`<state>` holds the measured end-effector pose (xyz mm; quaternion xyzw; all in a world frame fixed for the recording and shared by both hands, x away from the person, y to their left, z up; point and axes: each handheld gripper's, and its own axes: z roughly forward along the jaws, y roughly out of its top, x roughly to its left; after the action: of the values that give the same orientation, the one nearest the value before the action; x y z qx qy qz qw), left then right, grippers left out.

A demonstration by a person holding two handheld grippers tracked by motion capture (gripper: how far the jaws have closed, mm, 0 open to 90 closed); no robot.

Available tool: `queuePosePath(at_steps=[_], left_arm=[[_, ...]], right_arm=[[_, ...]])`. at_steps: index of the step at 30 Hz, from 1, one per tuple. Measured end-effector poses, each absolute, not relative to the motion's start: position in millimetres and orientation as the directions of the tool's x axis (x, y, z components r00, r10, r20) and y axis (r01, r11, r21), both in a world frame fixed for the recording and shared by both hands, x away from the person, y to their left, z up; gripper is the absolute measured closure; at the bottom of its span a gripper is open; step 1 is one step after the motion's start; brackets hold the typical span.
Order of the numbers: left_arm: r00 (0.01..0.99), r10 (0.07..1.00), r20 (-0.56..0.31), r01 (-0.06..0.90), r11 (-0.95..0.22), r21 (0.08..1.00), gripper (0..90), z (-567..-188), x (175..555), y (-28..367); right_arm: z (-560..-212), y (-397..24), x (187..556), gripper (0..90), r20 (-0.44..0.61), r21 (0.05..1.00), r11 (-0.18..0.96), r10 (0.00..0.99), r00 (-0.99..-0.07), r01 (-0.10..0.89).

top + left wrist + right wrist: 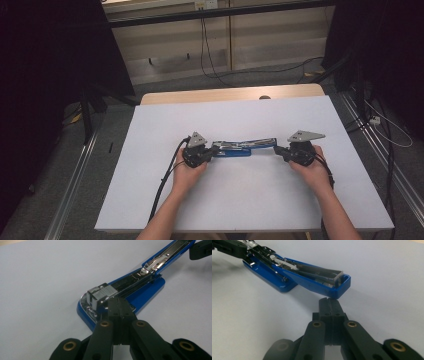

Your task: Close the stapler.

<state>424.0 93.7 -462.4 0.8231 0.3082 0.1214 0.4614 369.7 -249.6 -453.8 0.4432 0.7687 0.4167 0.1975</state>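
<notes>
Jaws pressed together on both, nothing pinched. Left gripper (119, 305) tips butt against front end of blue stapler (140, 287), by loaded staple strip (102, 293), likely bracing base on white counter (240, 200). Right gripper (330, 304) tips sit just short of swung-open lid end (337, 287), likely placed to nudge it. Stapler lies mid-counter between both hands, opened out flat.
</notes>
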Motion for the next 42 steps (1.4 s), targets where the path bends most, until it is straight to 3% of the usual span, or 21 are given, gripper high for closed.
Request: queuePosePath(at_steps=[12, 24, 27, 33, 42], left_arm=[[0.782, 0.619, -0.069, 0.388, -0.398, 0.831, 90.0, -461.2, 423.5, 94.8], [0.785, 0.596, -0.17, 0.427, -0.322, 0.845, 84.7, -453.2, 418.0, 102.5], [0.782, 0.589, -0.204, 0.442, -0.292, 0.848, 75.1, -449.6, 415.4, 106.1], [0.773, 0.601, -0.203, 0.451, -0.295, 0.842, 44.8, -443.4, 408.4, 111.4], [0.764, 0.61, -0.208, 0.449, -0.272, 0.851, 29.0, -431.5, 396.6, 128.3]], right_arm=[[-451.5, -245.8, 369.2, 90.0, 0.081, 0.827, 0.248, 0.835, -0.544, 0.504], [-452.9, -246.6, 365.3, 88.2, 0.11, 0.833, 0.223, 0.831, -0.545, 0.507], [-454.0, -245.3, 364.0, 81.6, 0.102, 0.837, 0.229, 0.828, -0.552, 0.497], [-451.1, -242.5, 358.3, 63.6, 0.127, 0.856, 0.189, 0.825, -0.551, 0.481], [-443.2, -243.1, 341.7, 43.1, 0.113, 0.868, 0.182, 0.833, -0.542, 0.461]])
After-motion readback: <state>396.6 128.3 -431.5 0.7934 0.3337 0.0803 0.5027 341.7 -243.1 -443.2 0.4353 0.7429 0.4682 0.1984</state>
